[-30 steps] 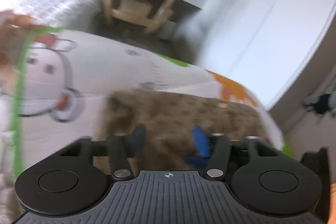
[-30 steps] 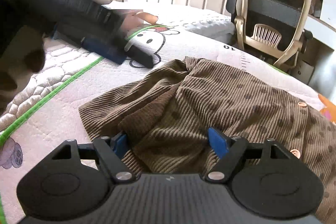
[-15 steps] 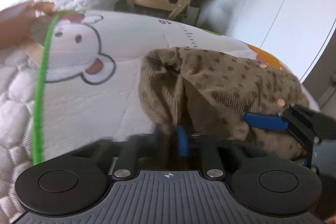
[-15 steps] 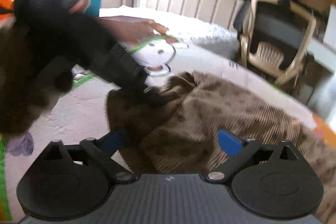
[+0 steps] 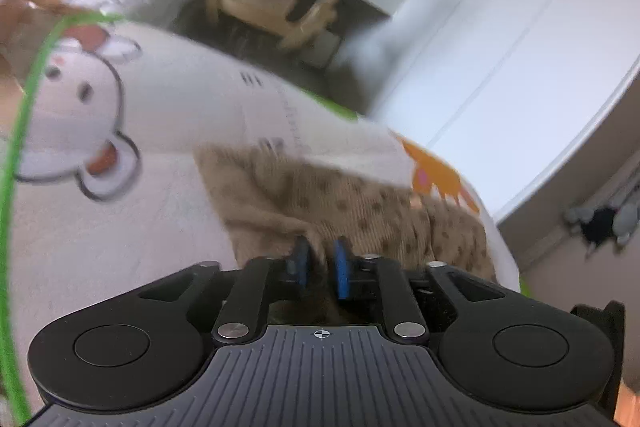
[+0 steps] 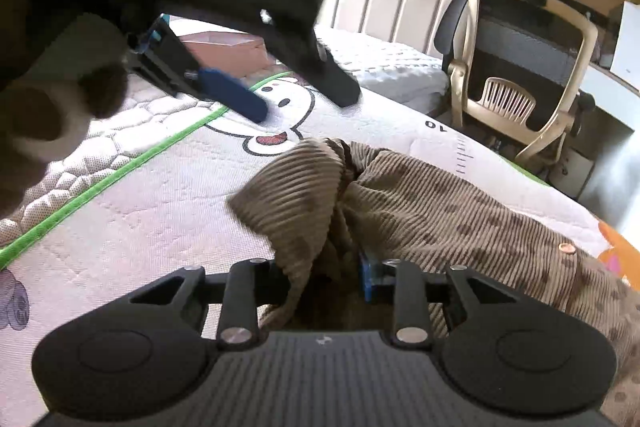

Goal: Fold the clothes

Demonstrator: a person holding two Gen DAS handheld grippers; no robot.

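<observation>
- As far as I can see from here, the folding has barely begun: the shirt [image 6: 460, 211] lies crumpled on the mat [image 6: 140, 211], one end bunched into a peak and the rest spread loosely towards the far edge.
- No clean fold shows anywhere. The ribbed cloth is rumpled, and a button [image 6: 566, 247] faces up on the buttoned part.
- The right tongs [image 6: 330, 273] are closing on the bunched end. Cloth sits between them and the one blue pad I can see is against it, while the other pad is hidden under the fabric.
- The left tongs [image 6: 302, 103] hang above the mat near the cartoon face, apart from the shirt. They are opening and nothing is pinched in them.
- Left to do, I'd judge: nearly everything. The shirt wants spreading flat, then the sides brought in and the length doubled over.
</observation>
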